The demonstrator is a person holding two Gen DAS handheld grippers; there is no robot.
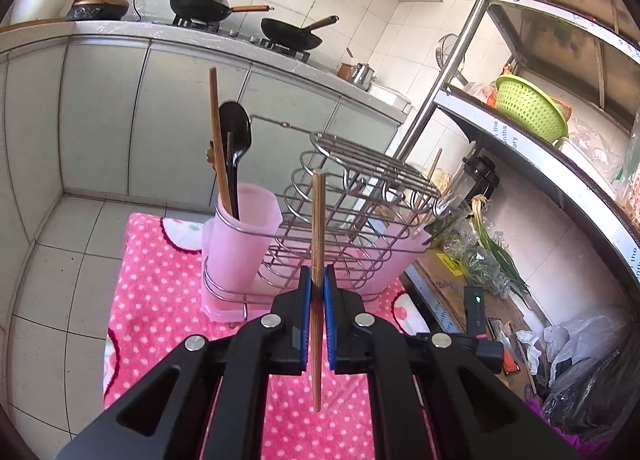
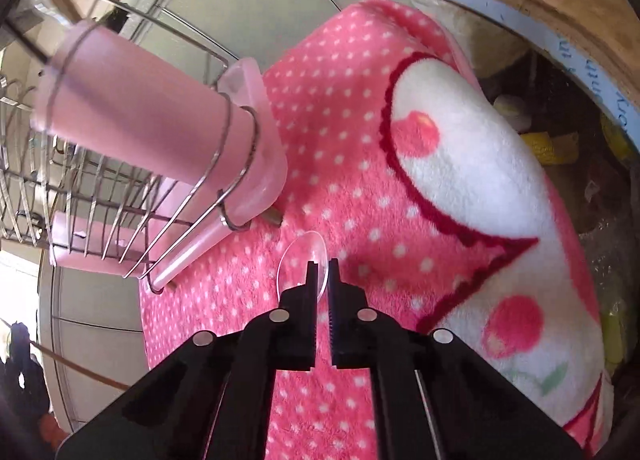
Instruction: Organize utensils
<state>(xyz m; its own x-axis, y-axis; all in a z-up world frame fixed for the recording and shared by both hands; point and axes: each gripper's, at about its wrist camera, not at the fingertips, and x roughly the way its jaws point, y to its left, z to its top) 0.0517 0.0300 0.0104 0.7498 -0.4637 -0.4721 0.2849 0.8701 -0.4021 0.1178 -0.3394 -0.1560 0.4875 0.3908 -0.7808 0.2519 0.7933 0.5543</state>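
My left gripper [image 1: 318, 284] is shut on a wooden chopstick [image 1: 318, 220] and holds it upright in front of the wire utensil rack [image 1: 352, 196]. The rack's left pink cup [image 1: 244, 228] holds a black spoon [image 1: 236, 140] and wooden utensils [image 1: 216, 132]. A second pink cup [image 1: 400, 256] sits at the rack's right end. My right gripper [image 2: 322, 272] is shut on a clear plastic spoon [image 2: 298, 256], just above the pink polka-dot blanket [image 2: 360, 164], beside the rack's pink cup [image 2: 140, 116].
The rack stands on the pink blanket [image 1: 160, 280] over a tiled floor [image 1: 60, 260]. A metal shelf [image 1: 520, 148] with a green basket [image 1: 528, 106], vegetables and bags stands to the right. Grey cabinets [image 1: 120, 120] with woks on a stove [image 1: 240, 28] stand behind.
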